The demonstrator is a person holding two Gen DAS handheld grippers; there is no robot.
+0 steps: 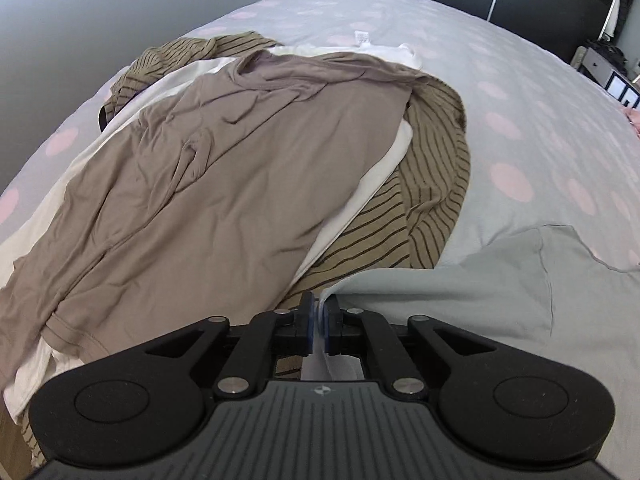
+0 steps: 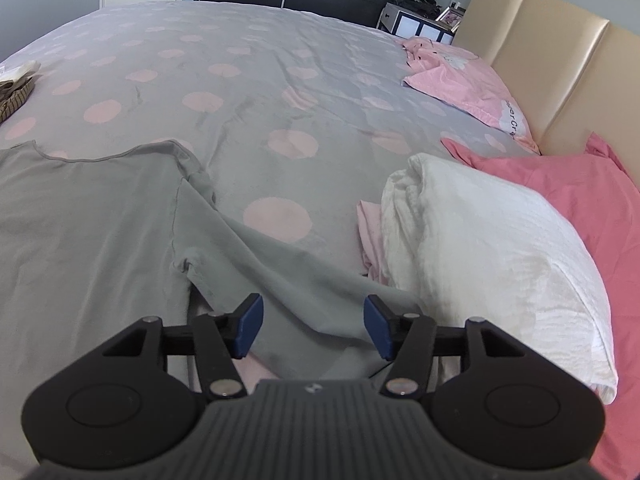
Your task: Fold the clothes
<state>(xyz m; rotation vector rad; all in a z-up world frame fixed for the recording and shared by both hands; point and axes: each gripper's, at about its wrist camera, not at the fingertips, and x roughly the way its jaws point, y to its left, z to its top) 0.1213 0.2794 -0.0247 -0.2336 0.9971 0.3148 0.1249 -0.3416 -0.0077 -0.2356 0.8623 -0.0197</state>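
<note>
The left gripper [image 1: 319,312] is clamped on the grey shirt [image 2: 92,216] hem. The right gripper [image 2: 313,326] hangs wide apart, empty, over the sleeve [image 2: 280,264]. Pulling one-handed risks skewing the shirt.

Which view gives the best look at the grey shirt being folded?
The right wrist view: the grey shirt lies spread with neckline, seam and a sleeve under the open right gripper. The left wrist view shows only a corner, its edge pinched in the left gripper.
</note>
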